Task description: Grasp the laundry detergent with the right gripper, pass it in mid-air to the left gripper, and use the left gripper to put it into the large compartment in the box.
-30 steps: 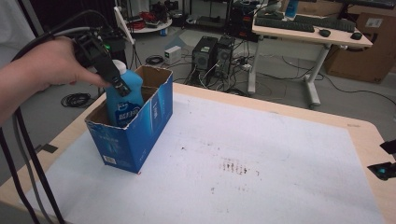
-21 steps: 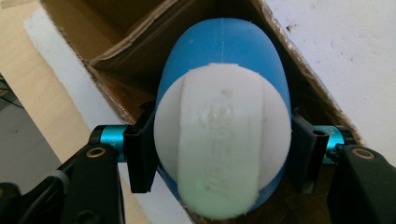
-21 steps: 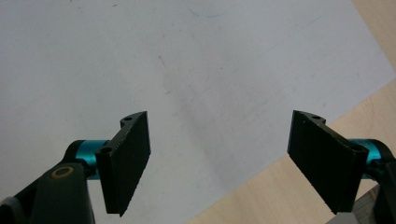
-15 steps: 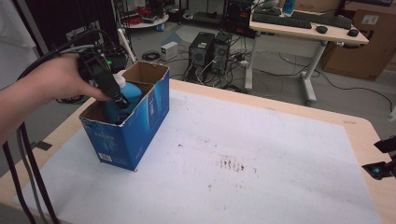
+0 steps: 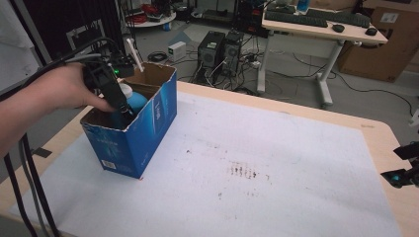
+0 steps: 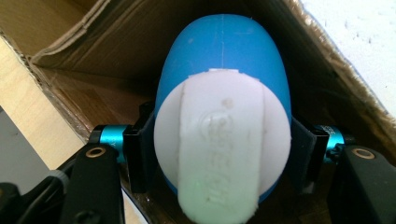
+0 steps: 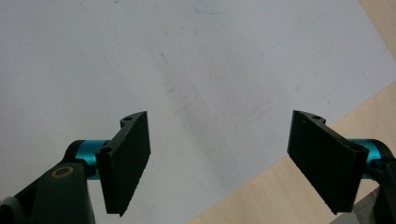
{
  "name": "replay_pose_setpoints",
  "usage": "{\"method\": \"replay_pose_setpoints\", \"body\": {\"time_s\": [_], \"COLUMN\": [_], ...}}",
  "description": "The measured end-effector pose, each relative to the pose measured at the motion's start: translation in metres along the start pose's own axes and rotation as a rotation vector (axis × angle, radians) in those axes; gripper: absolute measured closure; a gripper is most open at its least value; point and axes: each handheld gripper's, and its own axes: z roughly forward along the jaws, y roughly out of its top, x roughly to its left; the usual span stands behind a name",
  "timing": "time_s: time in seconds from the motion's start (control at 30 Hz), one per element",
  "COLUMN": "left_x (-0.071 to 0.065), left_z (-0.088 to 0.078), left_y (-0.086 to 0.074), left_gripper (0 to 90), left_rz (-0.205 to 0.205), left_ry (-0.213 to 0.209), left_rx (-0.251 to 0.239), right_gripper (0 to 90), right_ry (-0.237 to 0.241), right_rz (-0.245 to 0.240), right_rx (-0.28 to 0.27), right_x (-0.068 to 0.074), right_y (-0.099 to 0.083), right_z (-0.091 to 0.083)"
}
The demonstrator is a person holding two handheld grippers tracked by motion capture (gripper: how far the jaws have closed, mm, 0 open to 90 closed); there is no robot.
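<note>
A blue bottle (image 5: 135, 100) with a white cap (image 6: 219, 144) stands low inside an open blue cardboard box (image 5: 148, 133) at the table's left. My left gripper (image 5: 121, 106) reaches down into the box and is shut on the bottle just below its cap. In the left gripper view both black pads (image 6: 140, 154) press the bottle's sides, with brown box walls around it. My right gripper (image 7: 219, 163) hangs open over the white mat near the table's right edge, with nothing between its jaws; its body (image 5: 402, 173) shows at the right edge of the high view.
A white mat (image 5: 257, 163) with dark smudges covers most of the wooden table (image 5: 380, 136). Behind the table stand computer towers (image 5: 220, 52), cables on the floor and a desk (image 5: 321, 24) with a keyboard. Black cables (image 5: 29, 182) trail from my left hand.
My left gripper has sunk with the blue bottle, which now sits deeper in the box. The right gripper has stayed where it was.
</note>
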Motion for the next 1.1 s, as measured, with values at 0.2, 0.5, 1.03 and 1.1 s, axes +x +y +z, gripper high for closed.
{"method": "replay_pose_setpoints", "body": {"time_s": [0.2,0.5,1.03,1.1], "left_x": [-0.0001,0.0011,0.0017,0.0020], "left_z": [-0.0001,-0.0014,-0.0017,-0.0018], "left_y": [-0.0016,-0.0008,0.0007,0.0012], "left_gripper": [38.1,37.6,37.6,37.6], "left_rz": [0.000,-0.006,-0.004,-0.003], "left_ry": [0.000,-0.021,-0.021,-0.022], "left_rx": [0.007,0.012,0.028,0.033], "right_gripper": [20.6,20.6,20.6,20.5], "right_ry": [0.003,0.005,0.005,0.005], "right_rz": [-0.003,-0.012,-0.005,-0.006], "right_rx": [-0.002,-0.002,0.001,0.002], "right_x": [0.0016,0.0025,0.0031,0.0033], "right_y": [0.0006,0.0003,-0.0003,-0.0004], "right_z": [0.0023,0.0016,0.0025,0.0027]}}
